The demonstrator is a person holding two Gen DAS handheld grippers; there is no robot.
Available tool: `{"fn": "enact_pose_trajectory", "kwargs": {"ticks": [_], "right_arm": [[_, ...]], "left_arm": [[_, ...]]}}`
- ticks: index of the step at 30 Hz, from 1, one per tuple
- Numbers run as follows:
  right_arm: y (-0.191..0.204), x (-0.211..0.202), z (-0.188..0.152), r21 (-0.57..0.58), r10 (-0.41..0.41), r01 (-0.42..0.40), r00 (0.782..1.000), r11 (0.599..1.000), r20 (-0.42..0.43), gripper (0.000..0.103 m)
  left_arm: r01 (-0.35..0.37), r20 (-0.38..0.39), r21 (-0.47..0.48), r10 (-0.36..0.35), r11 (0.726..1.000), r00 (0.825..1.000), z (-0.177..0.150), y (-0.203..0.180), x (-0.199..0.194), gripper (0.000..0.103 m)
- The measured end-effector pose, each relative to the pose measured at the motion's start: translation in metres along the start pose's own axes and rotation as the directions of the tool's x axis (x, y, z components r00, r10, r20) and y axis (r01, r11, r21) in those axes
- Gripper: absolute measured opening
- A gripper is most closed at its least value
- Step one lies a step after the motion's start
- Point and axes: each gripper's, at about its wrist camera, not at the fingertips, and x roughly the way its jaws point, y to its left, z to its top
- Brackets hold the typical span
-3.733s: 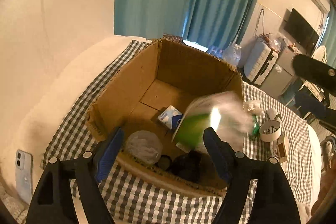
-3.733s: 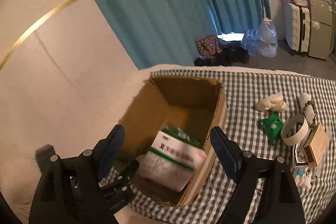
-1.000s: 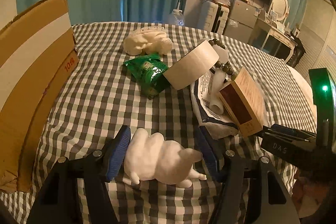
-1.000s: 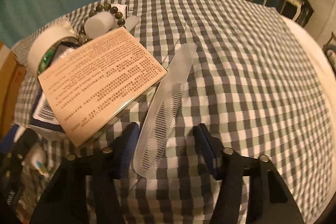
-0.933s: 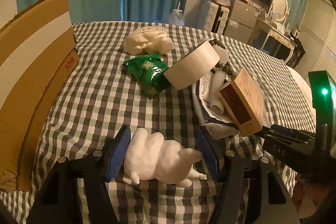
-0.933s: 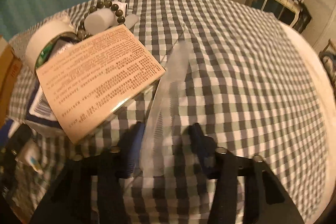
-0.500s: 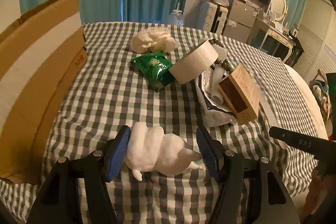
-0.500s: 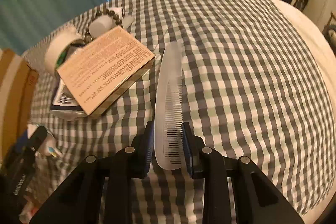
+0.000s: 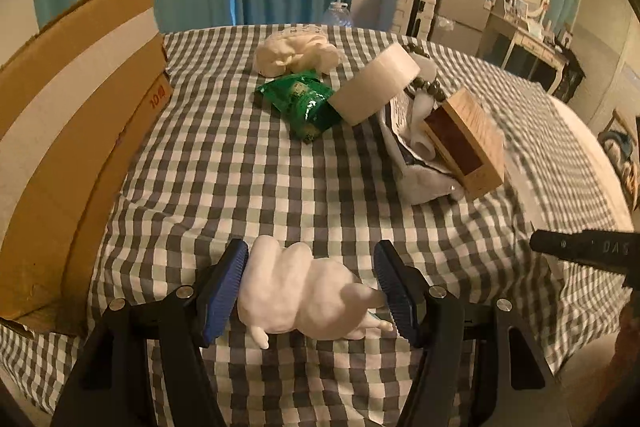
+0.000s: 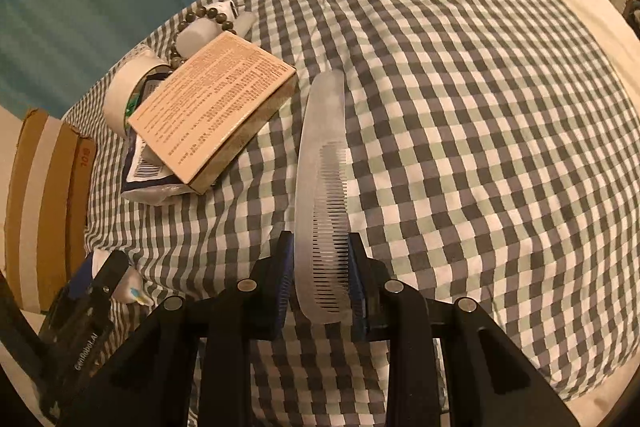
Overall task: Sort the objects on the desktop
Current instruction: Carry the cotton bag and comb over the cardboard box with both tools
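A white animal figurine [image 9: 304, 291] sits between the blue pads of my left gripper [image 9: 310, 287], low over the checked tablecloth [image 9: 240, 179]. Both pads press on it, so that gripper is shut on it. My right gripper [image 10: 320, 271] is shut on the toothed end of a translucent comb [image 10: 322, 163], which points away from me just right of a tan printed box [image 10: 212, 111]. The left gripper's body shows at the lower left of the right wrist view, with the figurine mostly hidden behind it.
A cardboard box [image 9: 60, 131] stands along the left. Mid-table lie a green packet [image 9: 300, 99], a tape roll [image 9: 376, 83], a crumpled white wad [image 9: 296, 53], a bead bracelet [image 9: 430, 85] and a white pouch [image 10: 148, 171] under the tan box. The table edge curves round on the right.
The right jaws have closed onto the comb, which now lies straight between them and clear of the tan box. The left gripper has kept the figurine and barely shifted.
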Motion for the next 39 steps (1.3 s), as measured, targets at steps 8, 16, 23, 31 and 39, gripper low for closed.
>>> {"fn": "enact_pose_trajectory", "kwargs": {"ticks": [8,16,23,31,39], "right_arm": [[0.004,0.02,0.009,-0.032,-0.04,0.04,0.999,0.999,-0.019,0.03],[-0.009,0.003,0.005,0.048,0.076,-0.076,0.997,0.996,0.0,0.026],[-0.02,-0.036,-0.009,0.136,0.209,-0.216,0.976,0.967,0.061,0.026],[0.006,-0.07,-0.025,0.146,0.334,-0.341,0.94,0.929,0.068,0.026],[0.075,-0.115,-0.029,0.016,0.404,-0.406,0.911,0.914,0.079,0.026]], "left_arm": [[-0.02,-0.071,0.034,0.022,0.999,0.997,-0.008,-0.005,0.023,0.067],[0.025,-0.017,0.011,-0.025,1.0,1.0,-0.005,0.0,-0.002,0.066],[0.054,0.044,-0.018,-0.053,0.998,0.998,0.007,0.007,-0.04,0.066],[0.032,0.101,0.0,-0.032,0.999,0.994,0.035,0.014,-0.089,0.066],[0.032,0.176,-0.049,-0.023,0.998,0.984,0.057,0.046,-0.139,0.066]]}}
